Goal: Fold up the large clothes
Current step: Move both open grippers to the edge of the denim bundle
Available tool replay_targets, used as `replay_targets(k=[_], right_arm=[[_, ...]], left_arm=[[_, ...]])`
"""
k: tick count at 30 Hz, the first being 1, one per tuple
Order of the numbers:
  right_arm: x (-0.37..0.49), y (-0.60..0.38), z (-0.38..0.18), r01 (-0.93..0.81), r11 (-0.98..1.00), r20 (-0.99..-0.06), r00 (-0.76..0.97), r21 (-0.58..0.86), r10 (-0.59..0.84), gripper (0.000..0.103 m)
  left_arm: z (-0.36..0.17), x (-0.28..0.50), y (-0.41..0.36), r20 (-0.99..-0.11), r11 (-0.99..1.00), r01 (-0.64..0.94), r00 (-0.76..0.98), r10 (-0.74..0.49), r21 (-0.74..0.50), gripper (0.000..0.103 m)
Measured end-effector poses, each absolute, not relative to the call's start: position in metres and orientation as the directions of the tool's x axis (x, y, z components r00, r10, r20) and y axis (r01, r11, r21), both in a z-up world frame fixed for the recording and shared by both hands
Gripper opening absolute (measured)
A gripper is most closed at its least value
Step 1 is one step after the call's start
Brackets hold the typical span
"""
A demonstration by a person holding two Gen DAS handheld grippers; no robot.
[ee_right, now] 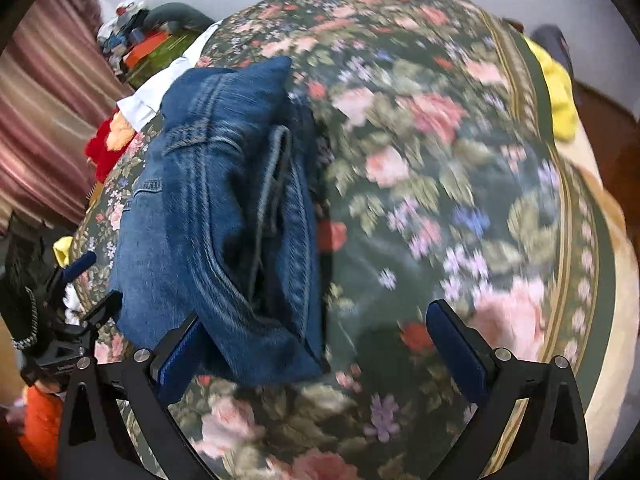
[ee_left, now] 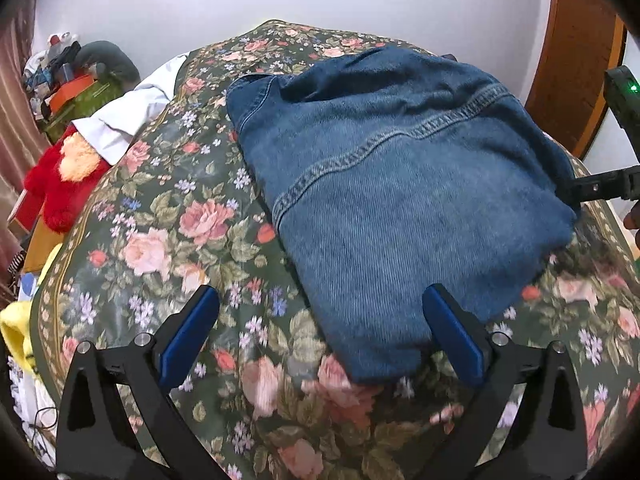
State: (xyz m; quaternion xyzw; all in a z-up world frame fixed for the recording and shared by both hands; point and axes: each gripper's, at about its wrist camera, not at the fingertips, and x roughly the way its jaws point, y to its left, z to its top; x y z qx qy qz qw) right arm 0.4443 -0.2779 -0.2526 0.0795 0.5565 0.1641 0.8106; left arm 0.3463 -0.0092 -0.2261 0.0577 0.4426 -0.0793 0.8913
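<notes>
**foldnoob:** Denim question. Both tools look spread wide to me with nothing pinched. The left gripper [ee_left: 320,332] hangs over the near corner of the denim garment [ee_left: 400,184], with one blue pad [ee_left: 452,332] above the fabric and the other over the floral bedspread [ee_left: 160,220]. The right gripper [ee_right: 312,340] is wide too, low at the end of the bundle, its left-hand pad [ee_right: 180,356] against or just beside the cloth, can't tell which. Where would you grab?

**laundrybot_dad:** Depends what's left to do. The garment [ee_right: 224,208] sits on the bed as a thick rectangle, already folded over a few times by the look of it, contrast-stitched seam running across the top. From the right wrist view you can see the stacked layers at the open end.

**foldnoob:** So it's heavy-ish?

**laundrybot_dad:** My guess is yes. Denim is stiff and weighty, not slippery, and holds a crease fine. But a stack that thick won't fit well between the pads, and it'll sag if you lift one corner. I'd pinch only the top layers at a hemmed edge or that seam, both hands well apart, and drag low rather than lift.

**foldnoob:** Bedspread bunching up?

**laundrybot_dad:** Possible, it looks soft. Don't nip it along with the denim.
</notes>
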Motion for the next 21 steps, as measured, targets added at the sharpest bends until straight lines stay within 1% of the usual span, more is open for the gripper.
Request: replay_targets(k=[4, 7, 9, 12, 15, 18, 21], right_arm=[[0.432, -0.282, -0.241, -0.184, 0.945, -0.883, 0.343, 0.269, 0.319, 0.103], [0.423, -0.281, -0.221, -0.208, 0.956, -0.872, 0.404, 0.205, 0.275, 0.103], [0.423, -0.282, -0.211, -0.214, 0.957, -0.861, 0.429, 0.195, 0.271, 0.103], [0.429, -0.284, -0.192, -0.211, 0.951, -0.836, 0.459, 0.226, 0.301, 0.103], [0.445, -0.281, -0.180, -0.218, 0.938, -0.815, 0.467, 0.269, 0.343, 0.103], [0.463, -0.269, -0.176, -0.225, 0.939, -0.813, 0.474, 0.261, 0.339, 0.103], [0.486, -0.255, -0.176, -0.249, 0.929, -0.814, 0.454, 0.274, 0.362, 0.103]], left_arm=[[-0.215, 0.338, 0.001, -0.803, 0.984, 0.169, 0.593, -0.061, 0.050, 0.103], [-0.198, 0.336, 0.010, -0.768, 0.989, 0.127, 0.641, -0.019, 0.082, 0.103], [-0.185, 0.342, 0.017, -0.742, 0.992, 0.095, 0.671, -0.003, 0.082, 0.103], [-0.170, 0.359, 0.025, -0.715, 0.995, 0.075, 0.699, -0.007, 0.064, 0.103], [-0.163, 0.382, 0.031, -0.710, 0.999, 0.042, 0.704, -0.015, 0.020, 0.103], [-0.162, 0.410, 0.032, -0.719, 0.999, 0.036, 0.694, -0.033, -0.011, 0.103], [-0.167, 0.438, 0.023, -0.739, 0.998, 0.067, 0.672, -0.052, -0.009, 0.103]])
